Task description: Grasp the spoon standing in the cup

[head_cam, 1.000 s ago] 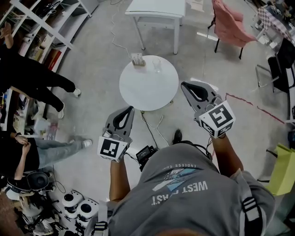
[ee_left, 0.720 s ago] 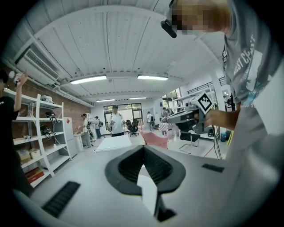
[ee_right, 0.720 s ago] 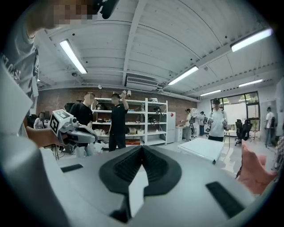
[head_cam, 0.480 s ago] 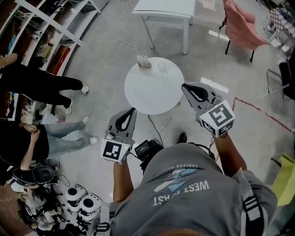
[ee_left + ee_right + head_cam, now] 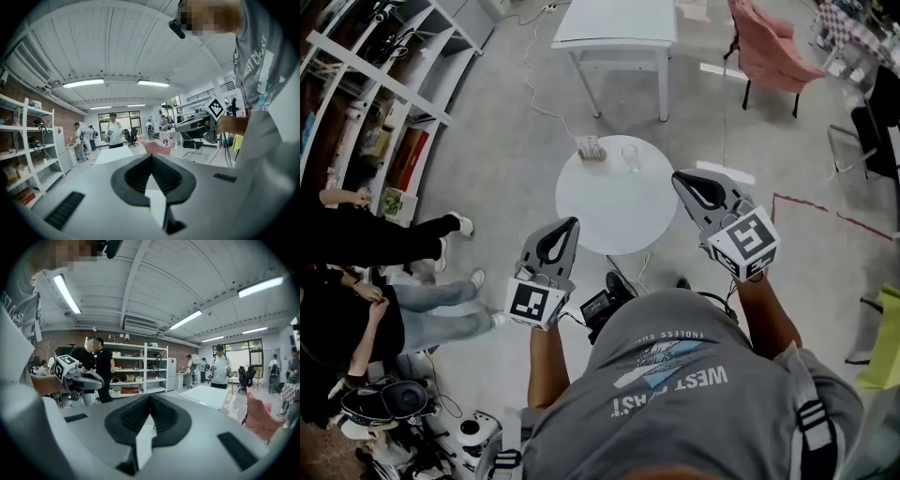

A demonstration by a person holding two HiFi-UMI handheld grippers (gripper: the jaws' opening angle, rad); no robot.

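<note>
Round white table on concrete floor; hand-held grippers both closed, empty

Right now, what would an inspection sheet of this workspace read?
Surface: round white table, two small things at its far edge.
Job's things: clear cup on the round white table; a spoon in it is too small to make out.
Clutter: small box-like item beside the cup.
Grippers: left gripper and right gripper both shut, empty, short of the cup.
Cables: pale cable on the floor beyond the table.
Surroundings: rectangular white table, pink chair, shelving, people at the left.
</note>
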